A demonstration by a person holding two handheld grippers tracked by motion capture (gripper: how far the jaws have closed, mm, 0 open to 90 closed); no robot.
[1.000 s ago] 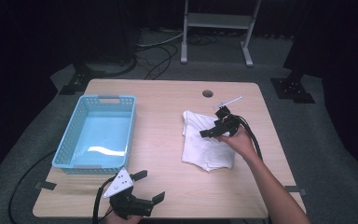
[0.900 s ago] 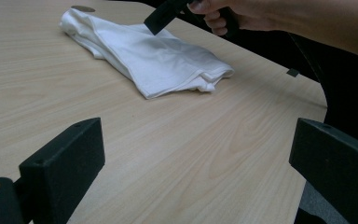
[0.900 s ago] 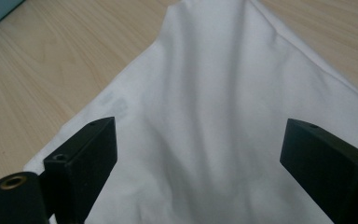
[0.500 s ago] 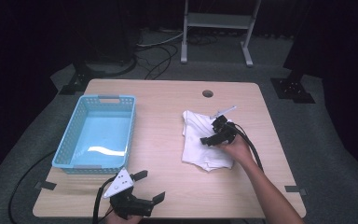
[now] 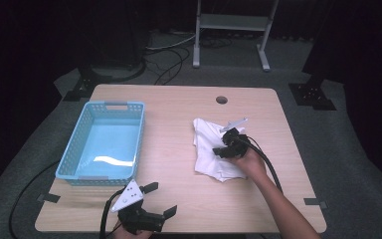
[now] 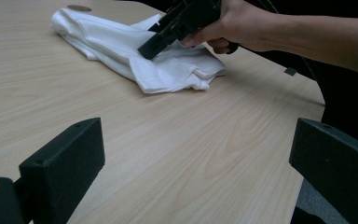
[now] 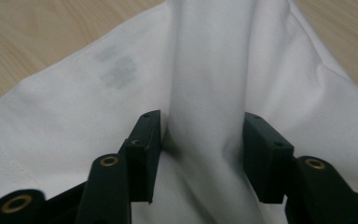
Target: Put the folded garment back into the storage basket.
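A crumpled white cloth [image 5: 206, 144] lies on the right half of the wooden table [image 5: 174, 107]. My right gripper [image 5: 222, 150] is pressed down onto it near its right edge. Its jaws have just been closing. In the right gripper view a raised fold of the cloth [image 7: 205, 56] fills the gap of the right gripper [image 7: 200, 140] and touches both pads. My left gripper [image 5: 159, 199] rests by the table's front edge, open with nothing between its jaws. The left gripper view looks past the left gripper [image 6: 200, 144] at the cloth [image 6: 121, 46] and the other hand.
A light blue plastic basket [image 5: 73, 147] stands on the left of the table with nothing in it. A round cable hole [image 5: 222, 99] sits near the far edge. Behind the table are a metal stand [image 5: 231, 20] and floor cables.
The right hand has sunk onto the cloth and shifted toward the near side. Its jaws have narrowed around a fold. The left gripper has kept still.
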